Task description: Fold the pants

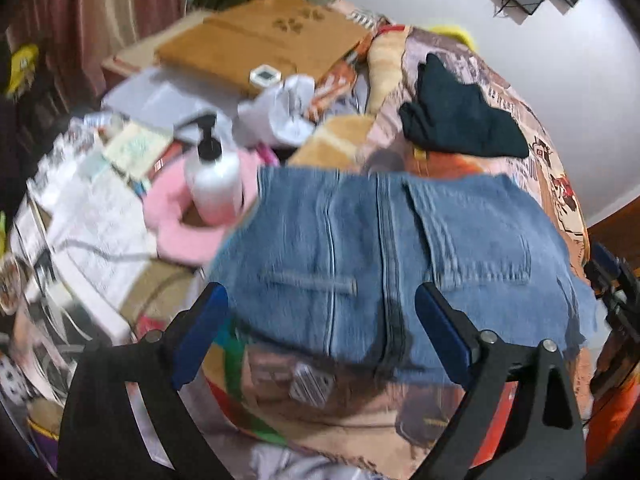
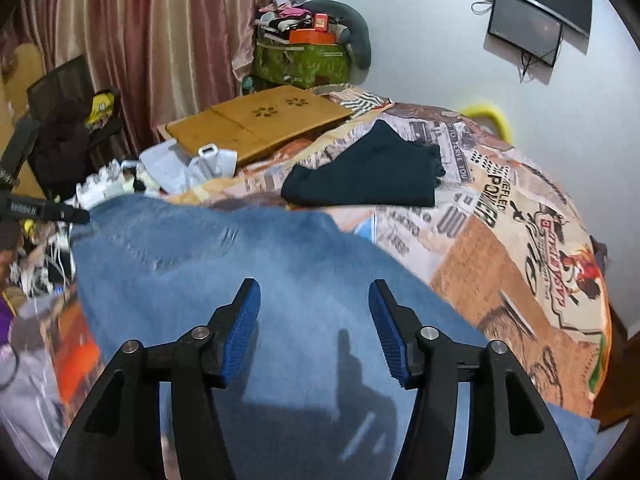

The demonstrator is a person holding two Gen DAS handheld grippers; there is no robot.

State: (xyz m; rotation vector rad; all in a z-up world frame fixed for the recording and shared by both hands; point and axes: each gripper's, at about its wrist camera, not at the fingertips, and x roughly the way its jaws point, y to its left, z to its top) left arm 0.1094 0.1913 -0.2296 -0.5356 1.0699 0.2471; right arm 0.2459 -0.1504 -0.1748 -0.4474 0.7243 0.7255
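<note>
Denim: one pair of pants (image 1: 384, 264), two gaping tools.

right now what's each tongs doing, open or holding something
left tongs: open, holding nothing, over the denim pants.
right tongs: open, holding nothing, over the same pants.
</note>
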